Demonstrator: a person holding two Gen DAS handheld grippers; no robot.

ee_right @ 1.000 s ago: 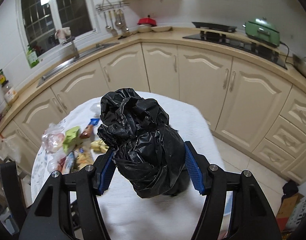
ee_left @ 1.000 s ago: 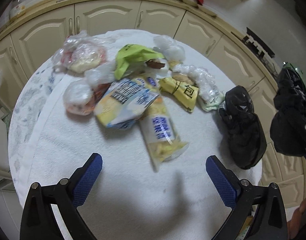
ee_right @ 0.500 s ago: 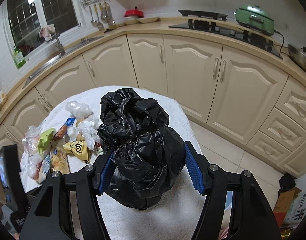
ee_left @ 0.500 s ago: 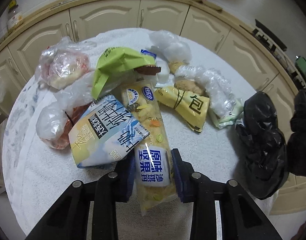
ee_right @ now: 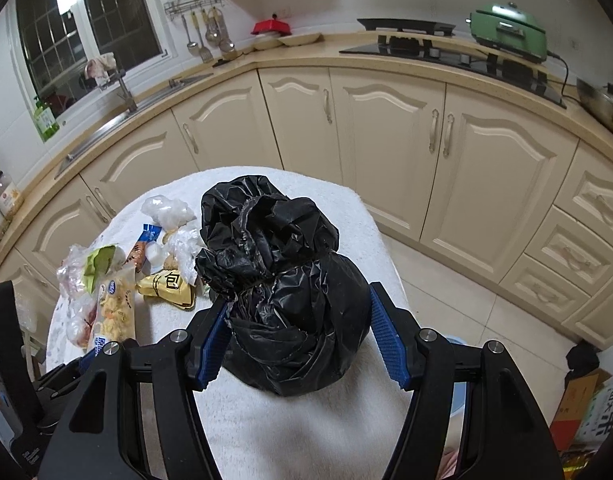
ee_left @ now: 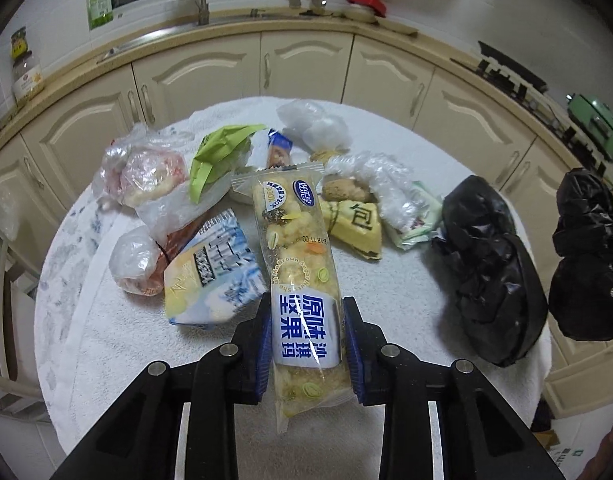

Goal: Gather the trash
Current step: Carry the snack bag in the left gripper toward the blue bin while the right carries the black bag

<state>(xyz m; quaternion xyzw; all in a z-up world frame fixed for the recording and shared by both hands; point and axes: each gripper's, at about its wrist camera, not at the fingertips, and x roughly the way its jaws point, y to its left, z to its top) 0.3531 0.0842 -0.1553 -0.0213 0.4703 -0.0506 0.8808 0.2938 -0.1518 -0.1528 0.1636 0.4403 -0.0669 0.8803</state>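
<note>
- Cream kitchen cabinets (ee_left: 306, 68) curve behind a round worktop (ee_left: 386, 288) covered in a white towel-like cloth.
- At the left of the left wrist view, clear plastic bags (ee_left: 146, 176) with reddish and pale contents lie bunched near the far-left edge of the worktop.
- Just right of them sit a crumpled green wrapper (ee_left: 218, 152) and, nearer the camera, a blue-and-yellow snack bag (ee_left: 214, 276).
- Left tongs (ee_left: 306, 340) have just been closing and now pinch the near end of a long clear snack packet (ee_left: 294, 256) with a blue-and-white label; both blue pads press its sides. The packet runs away from the camera, over the middle of the litter pile.
- Right of the packet lie a yellow wrapper (ee_left: 354, 228) bearing a black character, a crinkled clear bag (ee_left: 382, 184) and a pale green-edged wrapper (ee_left: 418, 224).
- Further right, a black plastic bag (ee_left: 490, 280) rests on the worktop near its right edge.
- Right tongs (ee_right: 302, 332) stand partly open around a bunched black trash bag (ee_right: 282, 288), whose bulk fills the gap and touches both blue pads; its crumpled top rises above them.
- In the right wrist view that bag hangs over the right part of the worktop, with the litter pile off to the left.
- On the far counter a green appliance (ee_right: 506, 28) sits at the right.
</note>
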